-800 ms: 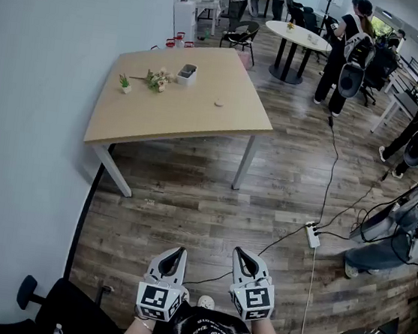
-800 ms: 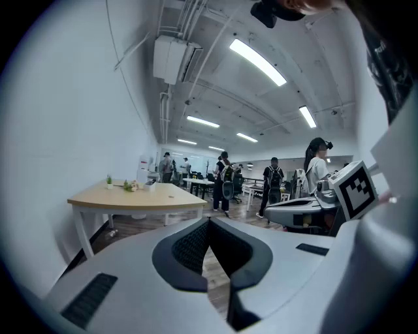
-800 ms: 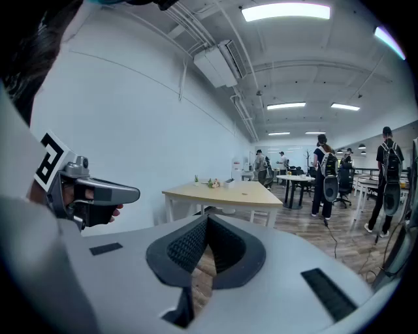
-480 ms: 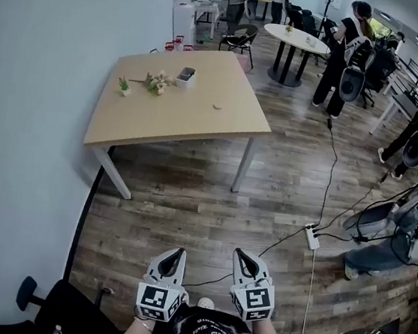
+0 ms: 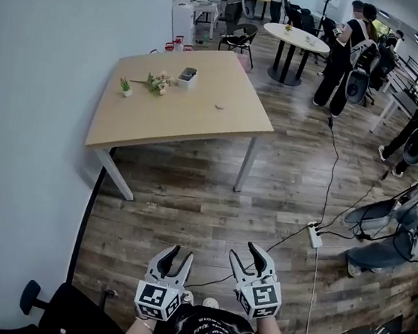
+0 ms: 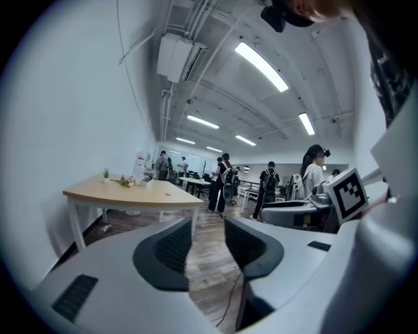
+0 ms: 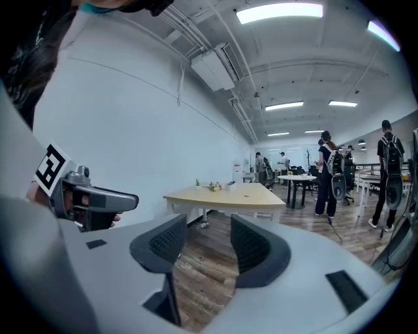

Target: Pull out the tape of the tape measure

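Observation:
A small round pale object (image 5: 219,105), perhaps the tape measure, lies on the wooden table (image 5: 199,123) far ahead of me, across the plank floor. Both grippers are held low, close to my body, well short of the table. My left gripper (image 5: 181,255) is open, with only floor showing between its fingers. Beside it, my right gripper (image 5: 244,253) stands open a little wider and is also empty. The left gripper view has the left gripper (image 6: 208,225) aimed past the table's right end (image 6: 130,192). In the right gripper view the right gripper (image 7: 209,225) points at the table (image 7: 225,196).
On the table are a small box (image 5: 188,74), a flower sprig (image 5: 157,80) and a tiny potted plant (image 5: 125,84). A power strip (image 5: 312,234) with cables lies on the floor to the right. Several people (image 5: 343,58) stand beyond by a round white table (image 5: 297,36). A wall (image 5: 35,103) runs along the left.
Both grippers' jaws, nearly together before, now stand apart. The right gripper has shifted slightly right and turned a little. Nothing on the table moved.

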A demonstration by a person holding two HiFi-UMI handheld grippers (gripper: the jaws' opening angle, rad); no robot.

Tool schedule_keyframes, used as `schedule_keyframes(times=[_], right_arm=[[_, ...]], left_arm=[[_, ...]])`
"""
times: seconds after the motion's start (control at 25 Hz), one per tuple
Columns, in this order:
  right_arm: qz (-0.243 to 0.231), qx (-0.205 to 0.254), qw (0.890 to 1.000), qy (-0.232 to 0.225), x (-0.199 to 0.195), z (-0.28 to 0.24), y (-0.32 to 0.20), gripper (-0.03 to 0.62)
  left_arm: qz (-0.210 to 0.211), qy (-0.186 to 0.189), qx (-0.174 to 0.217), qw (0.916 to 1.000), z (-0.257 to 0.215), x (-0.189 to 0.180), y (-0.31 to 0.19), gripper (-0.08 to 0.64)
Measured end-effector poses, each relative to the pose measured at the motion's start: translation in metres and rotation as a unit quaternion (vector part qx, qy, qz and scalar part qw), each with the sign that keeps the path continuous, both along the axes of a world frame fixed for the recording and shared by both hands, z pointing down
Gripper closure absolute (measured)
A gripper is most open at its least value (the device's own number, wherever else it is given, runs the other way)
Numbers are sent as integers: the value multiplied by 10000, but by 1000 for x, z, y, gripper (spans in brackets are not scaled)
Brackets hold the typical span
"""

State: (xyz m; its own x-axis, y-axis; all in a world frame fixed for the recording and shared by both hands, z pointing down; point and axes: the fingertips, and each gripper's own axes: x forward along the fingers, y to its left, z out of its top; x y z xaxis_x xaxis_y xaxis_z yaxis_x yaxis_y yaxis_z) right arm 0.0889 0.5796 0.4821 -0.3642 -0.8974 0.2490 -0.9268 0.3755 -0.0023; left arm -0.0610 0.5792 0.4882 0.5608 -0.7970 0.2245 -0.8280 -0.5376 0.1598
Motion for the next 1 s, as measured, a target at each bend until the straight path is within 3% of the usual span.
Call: schedule_keyframes(times=[0.04, 0.08, 0.2, 0.64, 0.88, 1.0], right_arm=[[-4, -20, 10000, -10, -3, 1, -1, 351], [2, -39, 10000, -10, -6, 2, -1, 327], [84, -72, 9999, 16, -15, 4, -2, 299], [314, -154, 9994, -34, -54, 8, -33, 299], [0, -165, 9999, -33, -72, 12, -67, 299], [-84, -199, 9997, -87, -73, 22, -90, 299]], left_arm=[[36, 99, -42, 9999, 0, -2, -1, 365], [38, 166, -81, 9998, 1, -5, -2, 334], [67, 170, -152, 9997, 4, -19, -7, 299], [627, 185, -351, 9972, 8, -42, -34, 295], [695, 20, -253, 9973, 3, -43, -61, 295], [523, 1, -329, 9981, 16, -47, -78, 295]])
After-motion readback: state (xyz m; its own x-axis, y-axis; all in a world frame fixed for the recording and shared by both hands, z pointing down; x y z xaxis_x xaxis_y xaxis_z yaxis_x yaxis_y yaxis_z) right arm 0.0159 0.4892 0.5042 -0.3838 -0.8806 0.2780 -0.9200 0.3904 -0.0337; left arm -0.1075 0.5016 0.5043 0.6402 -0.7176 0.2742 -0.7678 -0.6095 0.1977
